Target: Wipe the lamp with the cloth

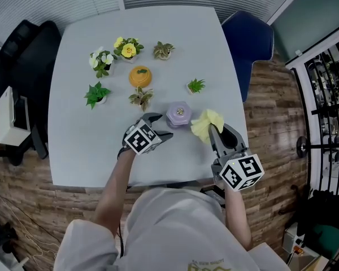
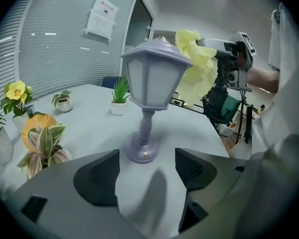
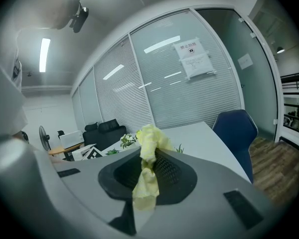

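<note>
A lavender lantern-shaped lamp (image 1: 179,115) stands upright on the white table (image 1: 79,145). My left gripper (image 1: 161,127) is open just left of it. In the left gripper view the lamp's base (image 2: 142,151) sits just ahead of the gap of the left gripper (image 2: 147,167), touching neither pad. The right gripper (image 1: 214,131) is shut on a crumpled yellow cloth (image 1: 207,123), held close to the lamp's right side. The cloth (image 2: 195,66) hangs beside the lamp's shade (image 2: 152,78). In the right gripper view the cloth (image 3: 148,156) is pinched in the right gripper (image 3: 147,172); the lamp is hidden there.
Several small potted plants (image 1: 142,97) and an orange pot (image 1: 140,76) stand on the table behind the lamp. A blue chair (image 1: 250,44) is at the table's right, a black chair (image 1: 24,55) and a white box (image 1: 11,117) at its left.
</note>
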`<action>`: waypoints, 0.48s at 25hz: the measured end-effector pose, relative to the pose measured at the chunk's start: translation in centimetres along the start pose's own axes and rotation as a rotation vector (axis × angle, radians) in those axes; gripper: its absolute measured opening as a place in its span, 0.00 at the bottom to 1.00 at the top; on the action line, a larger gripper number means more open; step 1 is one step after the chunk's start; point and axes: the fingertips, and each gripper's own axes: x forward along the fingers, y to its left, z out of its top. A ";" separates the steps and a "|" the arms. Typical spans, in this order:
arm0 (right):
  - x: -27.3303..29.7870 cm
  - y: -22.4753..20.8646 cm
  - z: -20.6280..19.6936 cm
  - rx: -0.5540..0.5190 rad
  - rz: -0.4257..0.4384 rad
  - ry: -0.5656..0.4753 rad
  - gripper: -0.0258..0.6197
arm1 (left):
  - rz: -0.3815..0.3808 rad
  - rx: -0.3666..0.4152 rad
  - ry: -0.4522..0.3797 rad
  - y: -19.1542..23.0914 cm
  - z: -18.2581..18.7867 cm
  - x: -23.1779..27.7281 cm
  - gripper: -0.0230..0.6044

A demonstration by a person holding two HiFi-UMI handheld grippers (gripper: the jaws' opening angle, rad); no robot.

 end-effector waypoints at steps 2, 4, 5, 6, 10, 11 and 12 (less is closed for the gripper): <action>0.1 0.0 0.0 0.000 0.002 0.005 0.14 | -0.008 0.023 0.020 0.1 -0.3 0.5 0.56; 0.2 -0.1 0.0 0.000 0.006 0.009 0.14 | -0.004 0.057 0.043 0.3 -0.6 0.9 0.56; 0.2 -0.1 0.0 -0.001 0.007 0.011 0.14 | -0.001 0.069 0.049 0.5 -0.7 1.1 0.56; 0.3 -0.1 0.1 -0.002 0.009 0.012 0.14 | 0.000 0.076 0.052 0.6 -0.6 1.2 0.56; 0.8 -0.4 0.2 -0.003 0.019 0.017 0.14 | -0.005 0.095 0.058 1.3 -0.4 1.9 0.56; 1.0 -0.4 0.3 -0.003 0.024 0.018 0.14 | -0.009 0.103 0.061 1.3 -0.4 2.1 0.56; 1.1 -0.3 0.3 -0.004 0.030 0.019 0.14 | -0.013 0.111 0.064 1.3 -0.4 2.2 0.56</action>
